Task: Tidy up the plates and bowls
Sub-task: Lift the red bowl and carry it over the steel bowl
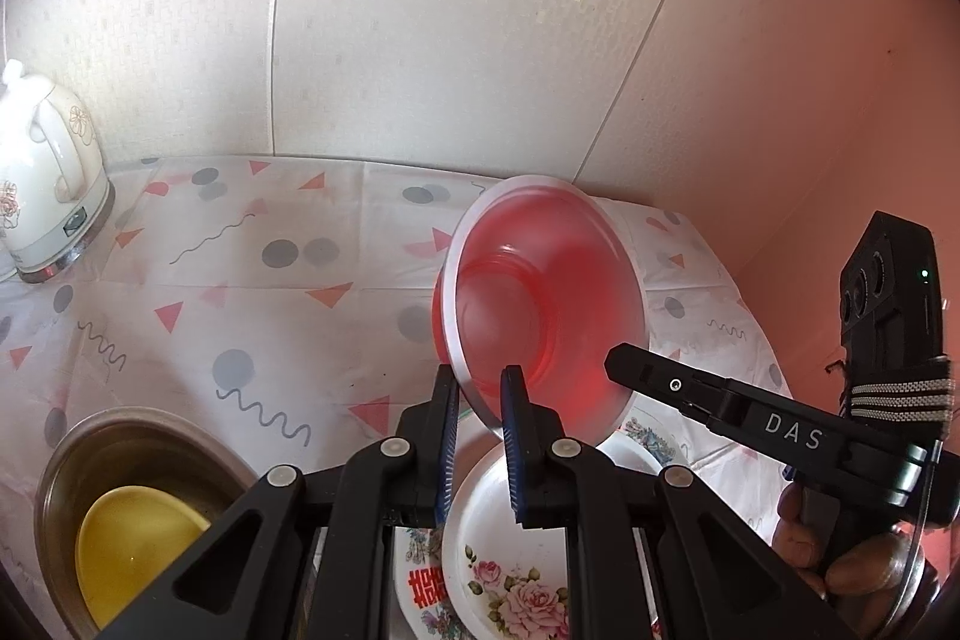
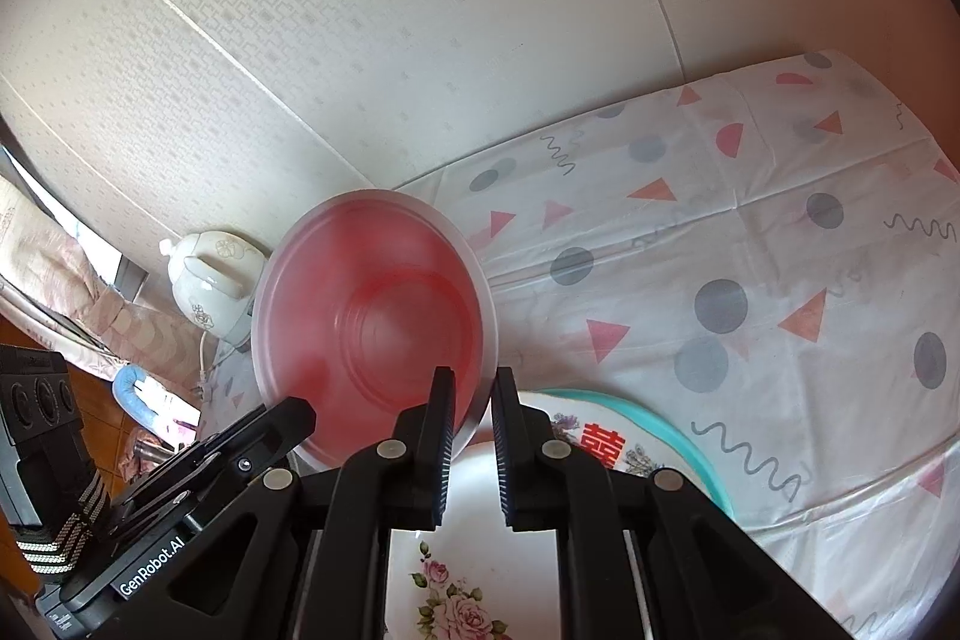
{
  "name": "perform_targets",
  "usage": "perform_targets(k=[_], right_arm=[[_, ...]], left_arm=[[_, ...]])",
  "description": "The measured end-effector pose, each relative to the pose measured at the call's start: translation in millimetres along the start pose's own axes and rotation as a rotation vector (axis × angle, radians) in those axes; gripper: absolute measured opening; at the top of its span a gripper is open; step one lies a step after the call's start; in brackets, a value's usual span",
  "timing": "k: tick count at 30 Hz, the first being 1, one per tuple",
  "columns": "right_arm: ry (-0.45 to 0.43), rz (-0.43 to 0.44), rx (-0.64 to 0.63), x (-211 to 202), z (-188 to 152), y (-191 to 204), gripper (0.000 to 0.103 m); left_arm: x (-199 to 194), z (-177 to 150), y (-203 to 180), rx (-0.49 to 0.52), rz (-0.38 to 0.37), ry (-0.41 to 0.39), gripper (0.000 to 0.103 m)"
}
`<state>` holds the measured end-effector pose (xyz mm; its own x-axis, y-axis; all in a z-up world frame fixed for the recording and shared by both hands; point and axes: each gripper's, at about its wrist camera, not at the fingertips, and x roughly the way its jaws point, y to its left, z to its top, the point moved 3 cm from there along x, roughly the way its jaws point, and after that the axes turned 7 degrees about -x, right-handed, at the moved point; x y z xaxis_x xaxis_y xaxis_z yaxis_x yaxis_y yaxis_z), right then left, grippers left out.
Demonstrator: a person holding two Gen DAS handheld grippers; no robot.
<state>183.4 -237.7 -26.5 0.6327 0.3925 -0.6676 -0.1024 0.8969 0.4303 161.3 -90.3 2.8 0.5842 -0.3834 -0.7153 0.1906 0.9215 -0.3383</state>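
A translucent red bowl point(image 1: 540, 304) hangs tilted above the table, held by its pale rim on two sides. My left gripper point(image 1: 480, 379) is shut on the rim's near edge. My right gripper point(image 2: 474, 379) is shut on the rim of the same red bowl point(image 2: 372, 316); in the left wrist view this right gripper point(image 1: 618, 361) reaches in from the right. Under the bowl lies a white rose-patterned dish point(image 1: 510, 550) on a plate with a red character point(image 1: 423, 589). The right wrist view shows the rose dish point(image 2: 474, 580) and that teal-rimmed plate point(image 2: 666, 436).
A metal basin point(image 1: 120, 436) at the lower left holds a yellow bowl point(image 1: 132, 538). A white floral kettle point(image 1: 48, 178) stands at the back left by the wall. The patterned tablecloth point(image 1: 288, 280) covers the table. A hand point(image 1: 840, 556) holds the right gripper's handle.
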Motion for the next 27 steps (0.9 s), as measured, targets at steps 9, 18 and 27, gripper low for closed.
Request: perform_targets(k=[9,18,27], right_arm=[[0.016,0.023,-0.026,-2,-14,18,0.012],[0.044,0.050,-0.078,1,-26,42,0.012],[0.091,0.125,-0.159,15,-40,85,0.012]], left_arm=[[-19,-16,15,-0.002,0.005,-0.010,0.014],[-42,-32,35,-0.015,-0.005,-0.023,0.014],[-74,-48,80,-0.095,-0.006,-0.038,0.014]])
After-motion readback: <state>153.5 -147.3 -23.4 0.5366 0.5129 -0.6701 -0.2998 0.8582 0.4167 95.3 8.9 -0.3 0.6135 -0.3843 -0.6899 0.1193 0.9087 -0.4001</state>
